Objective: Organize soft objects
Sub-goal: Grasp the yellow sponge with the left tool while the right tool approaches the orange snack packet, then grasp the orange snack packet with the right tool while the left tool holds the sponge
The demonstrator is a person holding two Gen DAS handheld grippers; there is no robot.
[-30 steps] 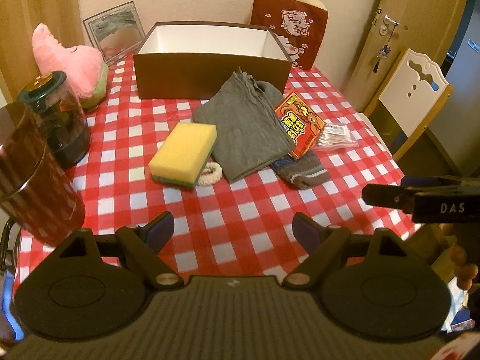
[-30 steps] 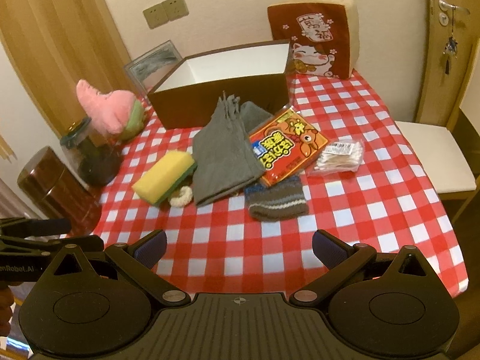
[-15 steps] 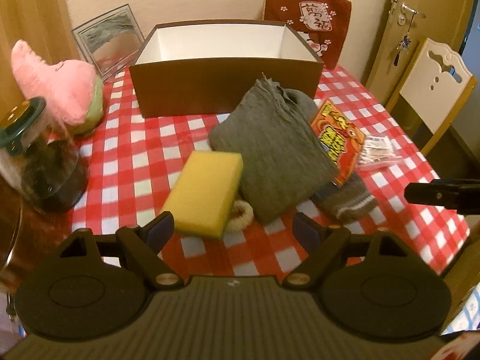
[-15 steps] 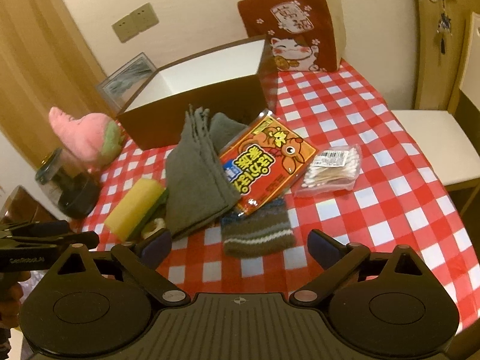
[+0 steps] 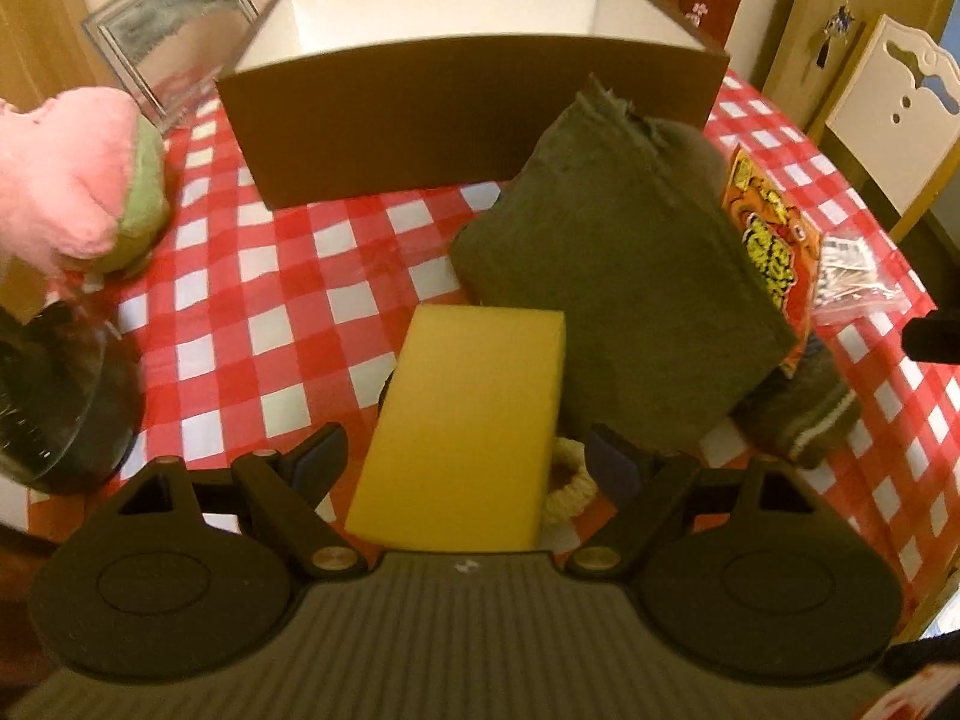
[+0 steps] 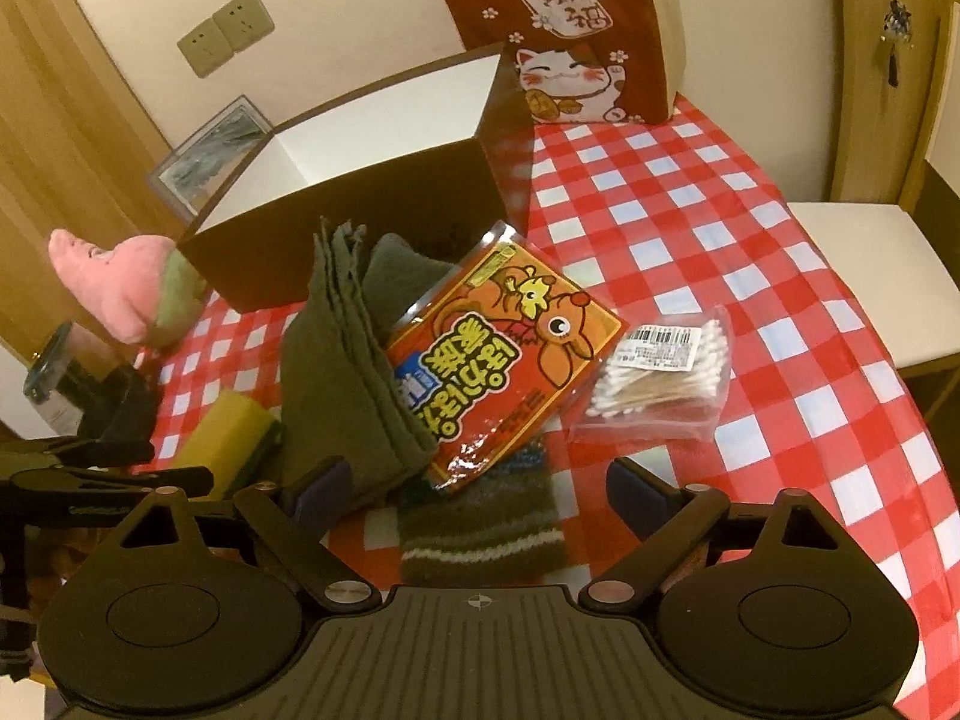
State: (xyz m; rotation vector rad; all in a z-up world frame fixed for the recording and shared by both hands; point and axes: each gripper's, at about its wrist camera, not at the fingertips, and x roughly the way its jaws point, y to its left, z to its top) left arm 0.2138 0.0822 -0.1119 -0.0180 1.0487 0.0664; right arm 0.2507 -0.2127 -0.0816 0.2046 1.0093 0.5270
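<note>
Both grippers had been lowered toward the table; the left gripper (image 5: pixel 459 459) was held wide open around the yellow sponge (image 5: pixel 474 420), untouched; the right gripper (image 6: pixel 474 489), jaws just narrowed slightly, stood open over the striped sock (image 6: pixel 480 531). Grasping seemed imminent; the brown box (image 5: pixel 468 138) was seen empty

Ahead of your left gripper (image 5: pixel 467 459) the yellow sponge (image 5: pixel 474 420) fills the gap between the open jaws, with bare checkered tablecloth (image 5: pixel 288 300) to its left up to the brown box (image 5: pixel 474 138). The folded grey cloth (image 5: pixel 606 300) blocks your right; the glass jar (image 5: pixel 54 408) and pink plush (image 5: pixel 78 186) crowd the far left. Under your right gripper (image 6: pixel 474 489) lies the striped knit piece (image 6: pixel 480 540); open cloth runs right of it.
</note>
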